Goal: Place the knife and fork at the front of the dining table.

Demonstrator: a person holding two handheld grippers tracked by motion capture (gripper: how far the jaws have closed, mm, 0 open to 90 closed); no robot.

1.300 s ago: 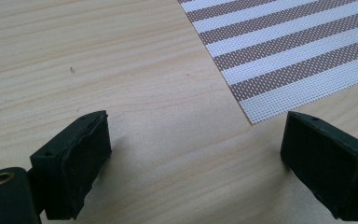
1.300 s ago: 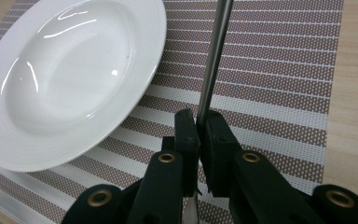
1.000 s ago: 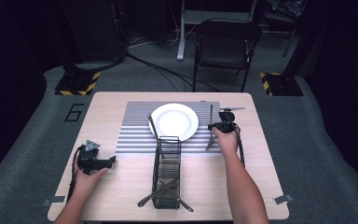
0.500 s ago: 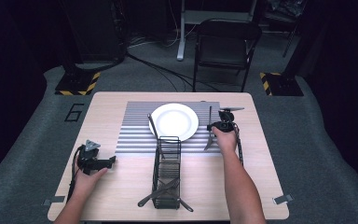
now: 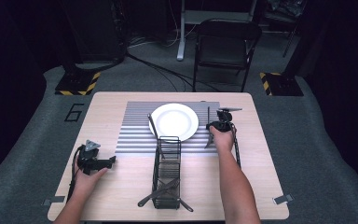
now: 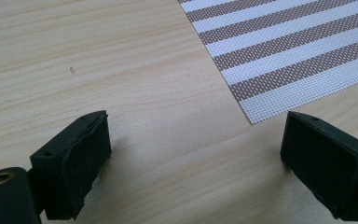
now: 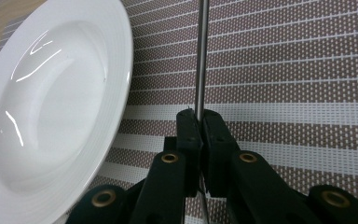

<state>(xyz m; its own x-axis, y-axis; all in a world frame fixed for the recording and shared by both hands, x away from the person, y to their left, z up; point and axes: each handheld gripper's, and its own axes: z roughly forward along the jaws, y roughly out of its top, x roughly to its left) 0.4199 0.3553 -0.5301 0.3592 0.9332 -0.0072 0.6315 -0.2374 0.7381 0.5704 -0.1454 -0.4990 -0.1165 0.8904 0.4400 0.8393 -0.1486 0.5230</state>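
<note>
the right gripper (image 7: 200,122) is clamped on a thin silver metal knife (image 7: 201,56) over the brown-and-white striped woven placemat (image 7: 284,70), just right of the round white ceramic plate (image 7: 51,107). the left gripper (image 6: 193,154) rests jaws apart on the pale wooden table (image 6: 98,60). grey carpet (image 5: 317,140) surrounds it; a black folding chair (image 5: 227,44) stands behind.

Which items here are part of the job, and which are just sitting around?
In the job:
right gripper, shut on a knife
white plate
striped placemat
wire cutlery basket

Lying about:
folding chair
floor cables
</note>
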